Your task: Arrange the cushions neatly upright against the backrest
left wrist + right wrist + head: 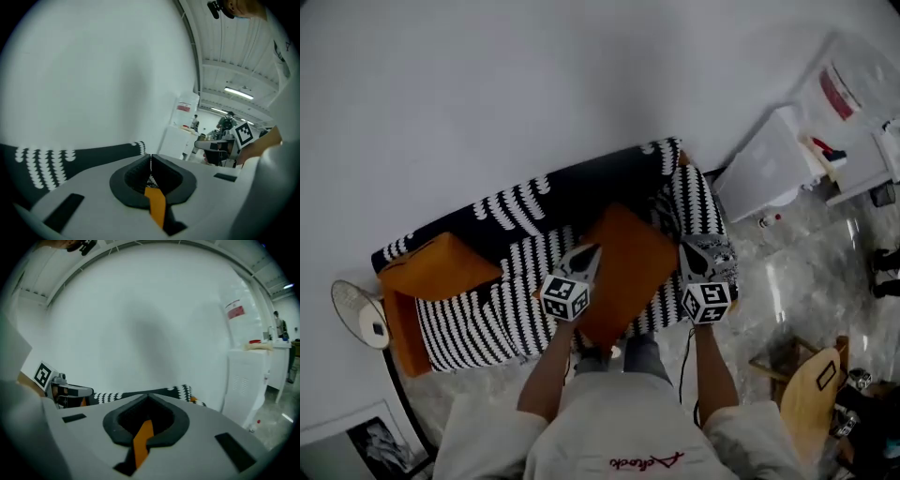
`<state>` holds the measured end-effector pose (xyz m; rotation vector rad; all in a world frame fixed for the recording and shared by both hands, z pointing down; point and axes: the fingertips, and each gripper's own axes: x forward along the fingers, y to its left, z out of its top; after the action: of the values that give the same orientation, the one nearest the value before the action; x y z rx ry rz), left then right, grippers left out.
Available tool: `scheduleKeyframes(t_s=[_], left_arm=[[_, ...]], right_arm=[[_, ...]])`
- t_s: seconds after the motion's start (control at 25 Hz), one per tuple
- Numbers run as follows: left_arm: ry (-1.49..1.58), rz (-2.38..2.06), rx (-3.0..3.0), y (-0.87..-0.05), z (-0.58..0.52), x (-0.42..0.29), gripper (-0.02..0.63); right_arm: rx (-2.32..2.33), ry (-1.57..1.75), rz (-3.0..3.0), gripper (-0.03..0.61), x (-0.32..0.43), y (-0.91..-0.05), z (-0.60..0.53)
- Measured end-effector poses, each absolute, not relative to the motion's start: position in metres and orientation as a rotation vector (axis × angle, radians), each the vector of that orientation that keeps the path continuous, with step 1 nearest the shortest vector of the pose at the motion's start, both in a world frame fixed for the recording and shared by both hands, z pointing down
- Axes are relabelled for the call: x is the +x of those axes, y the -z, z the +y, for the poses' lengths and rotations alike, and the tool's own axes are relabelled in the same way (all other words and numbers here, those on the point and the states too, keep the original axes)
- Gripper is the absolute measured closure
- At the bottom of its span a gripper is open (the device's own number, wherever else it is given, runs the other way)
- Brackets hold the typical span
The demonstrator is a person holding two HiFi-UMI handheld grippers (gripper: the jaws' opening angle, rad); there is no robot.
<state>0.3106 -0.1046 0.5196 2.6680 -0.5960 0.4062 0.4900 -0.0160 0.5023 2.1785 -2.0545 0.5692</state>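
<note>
In the head view a large orange cushion (623,272) is held above the seat of the black-and-white patterned sofa (487,323), in front of its dark backrest (581,192). My left gripper (589,253) grips its left edge and my right gripper (693,249) its right edge. Both are shut on it. A strip of orange fabric (156,204) shows pinched in the left gripper (151,158), and another orange strip (142,439) in the right gripper (148,397). A second orange cushion (436,267) lies tilted at the sofa's left end, against the backrest and armrest.
A small round fan (359,314) stands left of the sofa. White cabinets (773,164) stand to the right of it. A wooden chair (811,394) is at the lower right and a framed picture (366,441) at the lower left. The person's legs are at the sofa's front edge.
</note>
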Motion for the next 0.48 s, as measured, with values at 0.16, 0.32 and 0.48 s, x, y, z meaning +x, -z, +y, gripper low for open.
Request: scheduleKeyframes(t_s=[0.16, 0.32, 0.48], left_arm=[[-0.383, -0.868, 2.533, -0.536, -0.120, 0.235, 0.578], [-0.378, -1.032, 2.422, -0.556, -0.125, 0.183, 0.578], [-0.365, -1.131, 2.334, -0.575, -0.124, 0.148, 0.578]], right_arm=[[1.921, -0.584, -2.230, 0.551, 0.437, -0.517, -0.070], [1.752, -0.612, -2.297, 0.551, 0.407, -0.541, -0.101], [1.644, -0.631, -2.309, 0.551, 0.393, -0.565, -0.118]])
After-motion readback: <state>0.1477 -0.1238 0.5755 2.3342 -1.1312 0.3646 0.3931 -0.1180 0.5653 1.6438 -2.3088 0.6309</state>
